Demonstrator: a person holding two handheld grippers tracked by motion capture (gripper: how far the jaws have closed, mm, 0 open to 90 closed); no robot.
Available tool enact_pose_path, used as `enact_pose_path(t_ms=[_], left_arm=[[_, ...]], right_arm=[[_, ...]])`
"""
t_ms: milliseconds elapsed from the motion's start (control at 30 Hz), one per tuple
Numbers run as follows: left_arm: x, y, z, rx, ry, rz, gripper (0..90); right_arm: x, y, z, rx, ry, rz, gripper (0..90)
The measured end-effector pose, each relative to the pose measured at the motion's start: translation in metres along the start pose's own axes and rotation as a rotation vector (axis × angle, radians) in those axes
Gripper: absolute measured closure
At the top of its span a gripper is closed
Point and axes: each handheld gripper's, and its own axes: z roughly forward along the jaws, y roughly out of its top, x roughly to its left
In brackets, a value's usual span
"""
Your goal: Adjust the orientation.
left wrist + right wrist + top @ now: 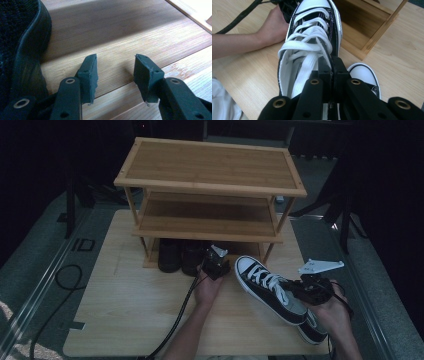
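Sneaker [267,287] hung clenched by its tongue in my right claw [331,65], toe toward eleven o'clock. Its mate [364,75] still lay on the table [130,305]; the rack [210,185] awaited both, my left claw [116,72] released.

A pale wooden bench [125,310] is standing on grey floor [30,260], dim light fading into dark surroundings.
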Motion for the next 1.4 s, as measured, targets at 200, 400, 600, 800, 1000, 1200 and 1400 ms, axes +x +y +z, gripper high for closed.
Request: enact_pose_path(t_ms=[200, 400, 600, 800, 1000, 1200, 1400], left_arm=[[0.000, 0.000, 0.000, 0.000, 0.000, 0.000, 54.3], [0.000, 0.000, 0.000, 0.000, -0.001, -0.001, 54.3], [0.000, 0.000, 0.000, 0.000, 0.000, -0.002, 54.3], [0.000, 0.000, 0.000, 0.001, 0.000, 0.000, 54.3], [0.000, 0.000, 0.000, 0.002, -0.003, -0.001, 54.3], [0.000, 0.000, -0.001, 0.002, 0.010, 0.000, 54.3], [0.000, 0.000, -0.001, 0.000, 0.005, -0.001, 54.3]], right_arm=[[-0.005, 0.006, -0.006, -0.015, 0.003, -0.003, 88.2], [-0.009, 0.013, -0.014, -0.045, 0.016, 0.001, 88.2], [-0.009, 0.021, -0.020, -0.047, 0.019, -0.016, 88.2], [-0.009, 0.030, -0.024, -0.055, 0.022, -0.029, 88.2], [-0.010, 0.040, -0.029, -0.084, 0.034, -0.031, 88.2], [-0.011, 0.051, -0.033, -0.106, 0.044, -0.033, 88.3], [-0.012, 0.063, -0.034, -0.130, 0.049, -0.029, 88.3]])
